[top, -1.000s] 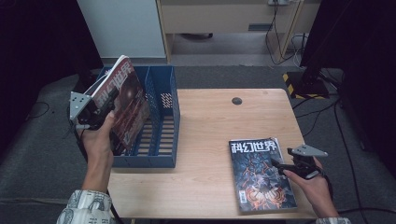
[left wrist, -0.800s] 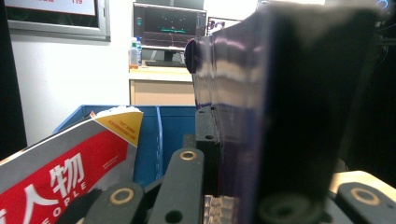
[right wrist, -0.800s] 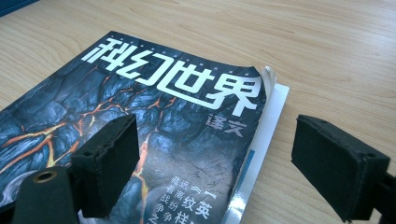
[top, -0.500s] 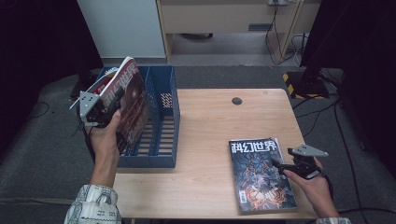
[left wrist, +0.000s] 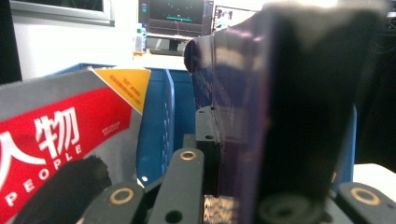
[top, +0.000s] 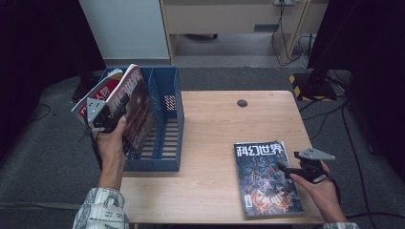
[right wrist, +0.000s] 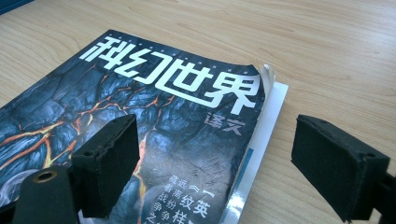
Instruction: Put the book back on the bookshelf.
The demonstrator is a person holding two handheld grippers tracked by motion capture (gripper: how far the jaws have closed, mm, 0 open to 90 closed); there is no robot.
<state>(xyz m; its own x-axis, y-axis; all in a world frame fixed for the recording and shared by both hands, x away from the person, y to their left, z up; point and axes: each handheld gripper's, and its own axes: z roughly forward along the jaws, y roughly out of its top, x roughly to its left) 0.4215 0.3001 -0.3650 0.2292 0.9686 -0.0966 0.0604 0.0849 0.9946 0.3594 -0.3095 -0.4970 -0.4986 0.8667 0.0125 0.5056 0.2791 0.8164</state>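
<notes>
My left gripper (top: 117,110) is shut on a dark-covered magazine (top: 137,107), held upright and tilted over the left slot of the blue file rack (top: 168,119). In the left gripper view the dark magazine (left wrist: 289,116) is pinched between the jaws, with the blue rack (left wrist: 164,116) behind it. A red magazine marked "PEOPLE" (left wrist: 60,140) leans just to its left; from above, this red magazine (top: 98,93) sits at the rack's outer side. My right gripper (top: 282,171) stands open at the right edge of a dark sci-fi magazine (top: 265,176) lying flat. The right gripper (right wrist: 222,165) straddles that flat magazine's (right wrist: 154,121) curled corner.
The wooden table (top: 215,138) has a small round dark grommet (top: 242,102) near its far edge. The rack hangs partly over the table's left side. A pale cabinet (top: 126,28) and a yellow-black striped base (top: 298,82) stand on the floor beyond.
My left gripper has carried the dark magazine right and forward, from beside the rack to over its left slot. The right gripper and the flat magazine have stayed put.
</notes>
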